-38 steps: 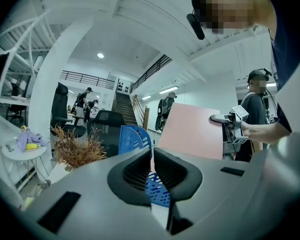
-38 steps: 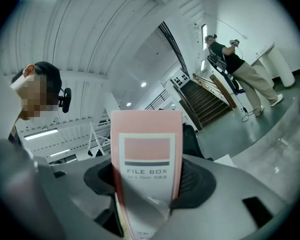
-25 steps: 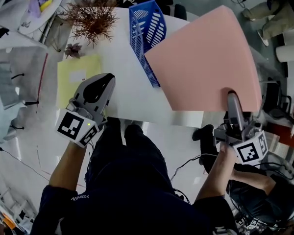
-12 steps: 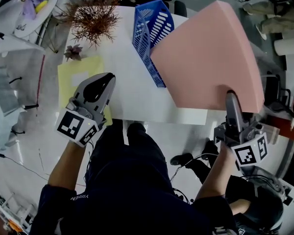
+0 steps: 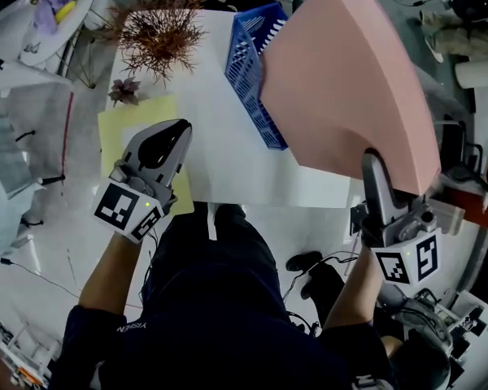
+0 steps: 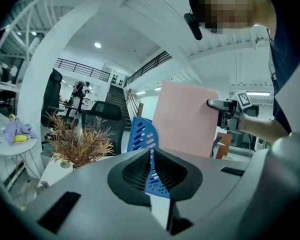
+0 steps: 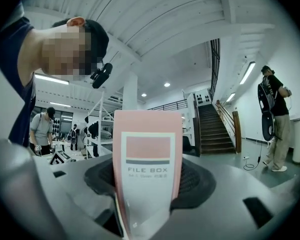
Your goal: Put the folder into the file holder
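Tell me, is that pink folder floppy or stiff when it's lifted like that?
Probably stiff: the right hand-held gripper grips only its spine edge, yet the pink folder stands upright and flat, no droop. Likely light for its size, since that one small grip carries it. Its broad face might knock the blue file holder if swung.

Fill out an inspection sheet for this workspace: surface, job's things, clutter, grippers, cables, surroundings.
Surface: white table, carrying the holder, plant and sheet.
Job's things: pink folder held in the air near the blue file holder, not in it.
Clutter: dried plant; yellow sheet.
Grippers: left gripper shut and empty, over the yellow sheet; right gripper shut on the pink folder.
Cables: thin black cable on the floor.
Surroundings: round side table; staircase; a person standing nearby.
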The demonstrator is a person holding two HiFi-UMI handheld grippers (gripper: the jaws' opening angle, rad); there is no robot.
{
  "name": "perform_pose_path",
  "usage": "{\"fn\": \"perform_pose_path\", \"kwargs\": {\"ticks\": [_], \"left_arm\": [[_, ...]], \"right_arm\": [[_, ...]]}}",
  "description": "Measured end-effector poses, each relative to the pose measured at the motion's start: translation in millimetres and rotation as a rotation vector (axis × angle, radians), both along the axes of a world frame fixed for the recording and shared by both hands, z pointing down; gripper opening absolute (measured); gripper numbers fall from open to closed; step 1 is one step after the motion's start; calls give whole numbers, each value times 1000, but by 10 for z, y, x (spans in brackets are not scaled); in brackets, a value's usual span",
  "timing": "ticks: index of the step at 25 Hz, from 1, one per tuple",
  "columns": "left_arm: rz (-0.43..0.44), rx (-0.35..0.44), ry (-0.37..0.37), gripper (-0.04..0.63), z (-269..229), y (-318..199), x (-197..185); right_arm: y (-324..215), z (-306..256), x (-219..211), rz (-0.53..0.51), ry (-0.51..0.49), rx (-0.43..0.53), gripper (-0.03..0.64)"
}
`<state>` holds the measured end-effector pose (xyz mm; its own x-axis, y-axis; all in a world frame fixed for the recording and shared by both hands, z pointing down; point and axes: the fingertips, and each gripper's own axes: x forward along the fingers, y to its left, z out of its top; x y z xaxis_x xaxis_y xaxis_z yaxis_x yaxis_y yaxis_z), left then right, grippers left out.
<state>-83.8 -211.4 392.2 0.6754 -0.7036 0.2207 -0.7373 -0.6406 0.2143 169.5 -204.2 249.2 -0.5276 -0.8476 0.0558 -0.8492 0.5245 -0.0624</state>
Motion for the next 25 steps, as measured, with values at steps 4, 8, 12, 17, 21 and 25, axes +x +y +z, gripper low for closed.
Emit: {"fn": "perform_pose_path", "kwargs": {"ticks": [4, 8, 12, 17, 21, 25], "left_arm": [[2, -2, -1, 43, 1, -50, -53], [4, -9, 2, 43, -9, -74, -101], [9, -11, 0, 43, 8, -93, -121], [8, -14, -4, 43, 16, -110, -164], [5, -16, -6, 44, 20, -116, -196], [4, -17, -7, 43, 27, -115, -212]], "right_arm": [[-86, 51, -103, 1, 19, 1, 279], [-142, 34, -181, 8, 21, 5, 279], [-207, 54, -237, 17, 19, 10, 278], [-281, 100, -277, 36, 12, 10, 278], [-324, 119, -308, 43, 6, 14, 278], [-353, 166, -343, 44, 10, 15, 278]]}}
